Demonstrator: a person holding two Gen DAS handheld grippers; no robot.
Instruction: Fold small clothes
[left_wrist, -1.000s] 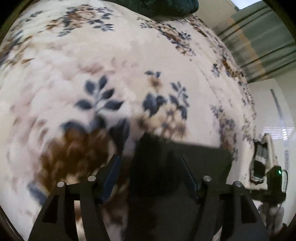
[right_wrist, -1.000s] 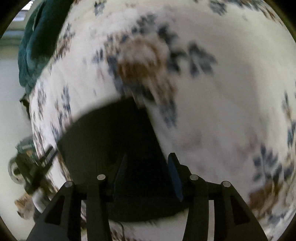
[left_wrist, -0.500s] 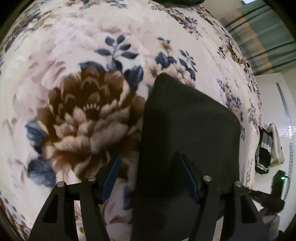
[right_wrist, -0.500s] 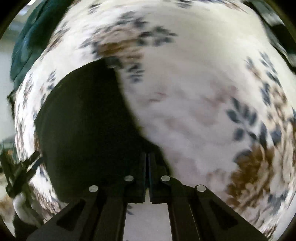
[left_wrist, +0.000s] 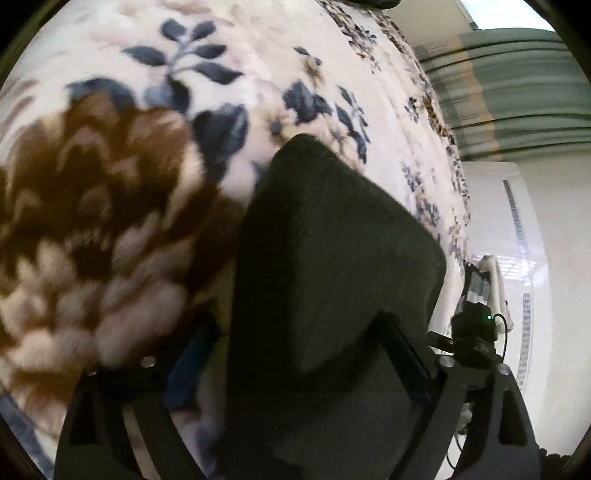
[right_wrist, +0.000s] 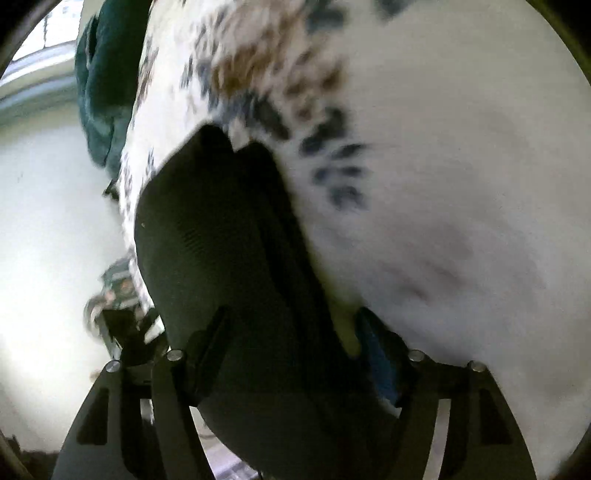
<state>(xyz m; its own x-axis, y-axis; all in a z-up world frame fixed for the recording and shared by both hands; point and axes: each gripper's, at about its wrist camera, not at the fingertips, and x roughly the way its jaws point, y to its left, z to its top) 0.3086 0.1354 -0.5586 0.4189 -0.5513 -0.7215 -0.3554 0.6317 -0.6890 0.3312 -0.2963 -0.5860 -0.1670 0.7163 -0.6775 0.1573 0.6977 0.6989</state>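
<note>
A small black garment (left_wrist: 332, 258) lies folded on a floral blanket (left_wrist: 110, 203) near the bed's edge. It also shows in the right wrist view (right_wrist: 221, 240). My left gripper (left_wrist: 295, 354) is open, its fingers standing either side of the garment's near end. My right gripper (right_wrist: 295, 350) is open too, with the garment's near end between its fingers. Whether either gripper touches the cloth is hidden by blur.
A dark green cloth (right_wrist: 103, 85) lies at the far end of the bed. The bed's edge runs beside the garment, with white floor (left_wrist: 554, 258) beyond. A small device with a green light (left_wrist: 476, 325) and some clothes (left_wrist: 484, 280) sit off the bed.
My right gripper was shut half a second ago and is open now. Both cameras have shifted closer to the garment; the left gripper stays open.
</note>
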